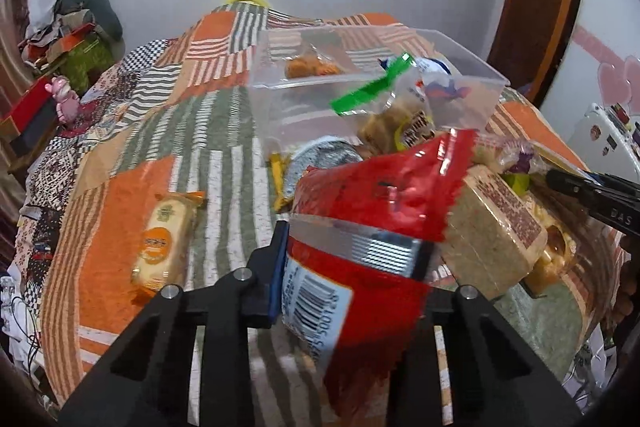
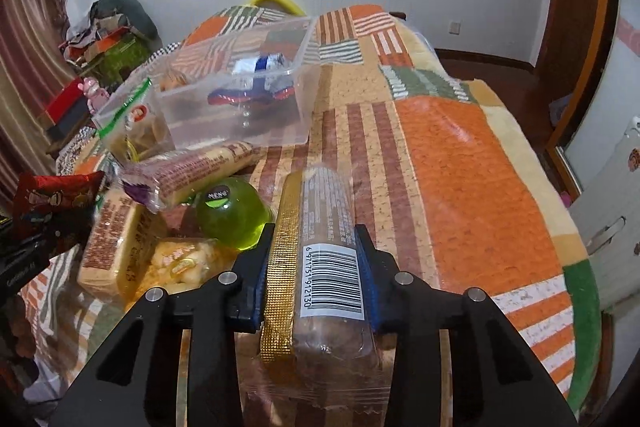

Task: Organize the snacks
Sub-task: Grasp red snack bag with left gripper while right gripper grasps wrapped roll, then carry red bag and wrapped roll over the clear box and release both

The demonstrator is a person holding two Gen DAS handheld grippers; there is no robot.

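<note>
My left gripper [image 1: 352,247] is shut on a red snack bag [image 1: 380,195] with a barcode, held up above the patchwork bedspread [image 1: 224,163]. The bag hides the right finger. My right gripper [image 2: 316,239] is shut on a long clear-wrapped snack pack [image 2: 324,203] with a gold strip and a barcode, its far end toward the bed. A clear plastic box [image 2: 280,123] stands beyond both, with a blue-and-white packet [image 2: 260,67] and an orange snack inside. The red bag [image 2: 52,199] also shows at the left edge of the right wrist view.
Loose snacks lie between the grippers: a tan cake block [image 1: 492,235], a green jelly cup [image 2: 232,211], a long biscuit pack [image 2: 192,171] and a zip bag with a green seal [image 1: 372,87]. A yellow-orange pack [image 1: 164,239] lies apart at left. Clutter and a pink toy [image 1: 64,99] sit beside the bed.
</note>
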